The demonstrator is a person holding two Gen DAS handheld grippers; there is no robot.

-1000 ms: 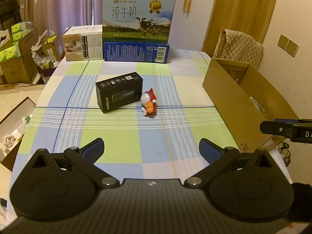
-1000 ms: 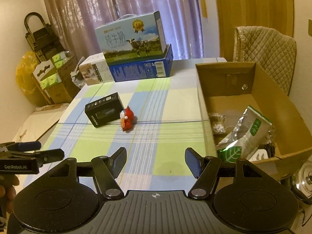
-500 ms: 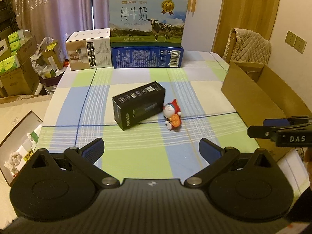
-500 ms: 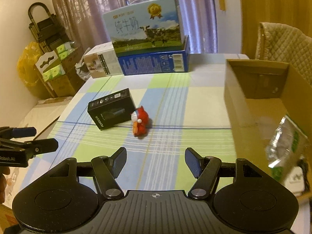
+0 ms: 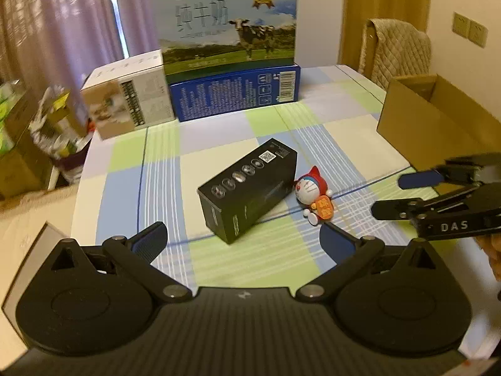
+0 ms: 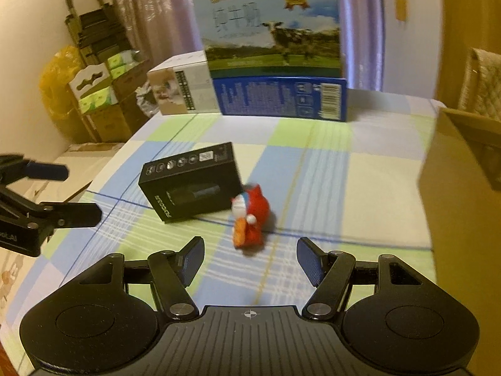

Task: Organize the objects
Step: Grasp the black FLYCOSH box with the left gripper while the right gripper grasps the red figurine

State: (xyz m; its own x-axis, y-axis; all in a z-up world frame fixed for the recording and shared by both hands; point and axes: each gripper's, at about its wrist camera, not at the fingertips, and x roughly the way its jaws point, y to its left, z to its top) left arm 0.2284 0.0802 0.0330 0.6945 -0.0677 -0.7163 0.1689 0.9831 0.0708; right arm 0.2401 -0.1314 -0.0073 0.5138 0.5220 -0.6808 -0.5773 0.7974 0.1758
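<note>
Across the table (image 5: 219, 269) lies a checked cloth of green, blue and cream squares, with purple curtains (image 5: 62, 31) behind it, a wooden door (image 5: 385, 12) to the right, and a chair with a quilted cover (image 5: 397, 53) at the far corner. Against the back edge a milk carton case (image 5: 228, 22) printed with a cow stands on a blue box (image 5: 235, 94), with a white box (image 5: 128, 103) just beside them. Near the middle of the cloth a black box (image 5: 247, 188) lies flat, and touching its right end is a small cat figurine (image 5: 314, 195) in red, with a blue and white face and an orange tag at its front. An open cardboard box (image 5: 438, 125) sits at the right edge; its contents are hidden from both views. Both tools hang above the near cloth holding nothing: the left gripper (image 5: 242, 238) with its jaws spread wide, the right gripper (image 6: 250, 260) likewise parted, facing the figurine.
</note>
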